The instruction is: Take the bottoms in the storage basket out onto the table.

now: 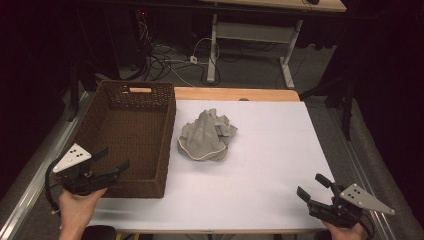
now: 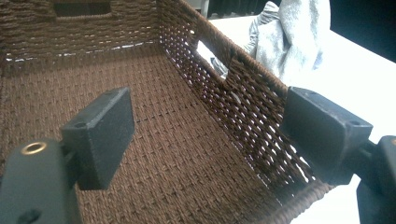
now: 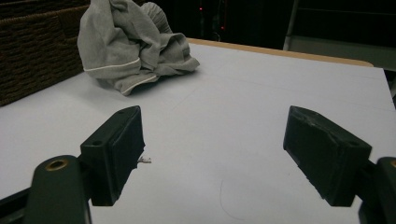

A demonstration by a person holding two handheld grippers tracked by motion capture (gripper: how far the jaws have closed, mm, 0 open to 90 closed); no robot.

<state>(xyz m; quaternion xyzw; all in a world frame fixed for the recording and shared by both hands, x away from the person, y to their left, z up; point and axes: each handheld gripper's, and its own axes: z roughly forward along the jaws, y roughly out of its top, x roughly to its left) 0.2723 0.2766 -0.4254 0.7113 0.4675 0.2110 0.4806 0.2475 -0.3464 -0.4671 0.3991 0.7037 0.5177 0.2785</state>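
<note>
A crumpled grey cloth point(image 1: 207, 136) is seen at the centre of the high view, heaped on the white tabletop point(image 1: 260, 170) just right of the basket point(image 1: 127, 137), close to its right wall but apparently not touching it. A pale hem is traced along the cloth's lower edge. In the right gripper view the cloth point(image 3: 130, 46) is placed at upper left, bunched high, with the basket wall point(image 3: 32, 51) at the left edge beside it. In the left gripper view the cloth point(image 2: 292, 37) is seen at upper right, beyond the basket's wall.

The basket is brown woven wicker, rectangular, set at centre left of the high view, with a handle slot in its far wall. Nothing is seen inside it; its woven floor point(image 2: 154, 135) is viewed from the left claw.

The left claw point(image 1: 110, 159) is held at lower left of the high view, over the basket's near left corner, by a hand point(image 1: 77, 207) entering from the bottom edge. Its jaws are spread wide with nothing between them; in its own view they point(image 2: 205, 135) straddle the basket's right wall without touching it.

The right claw point(image 1: 312, 187) is held at lower right of the high view, low over the tabletop near its front edge, well apart from the cloth. Its jaws point(image 3: 212, 154) are likewise spread wide and empty, bare tabletop between them.

Beyond the tabletop, at the top of the high view, a desk frame point(image 1: 250, 35) and tangled cables point(image 1: 165, 57) are noted on the floor.
</note>
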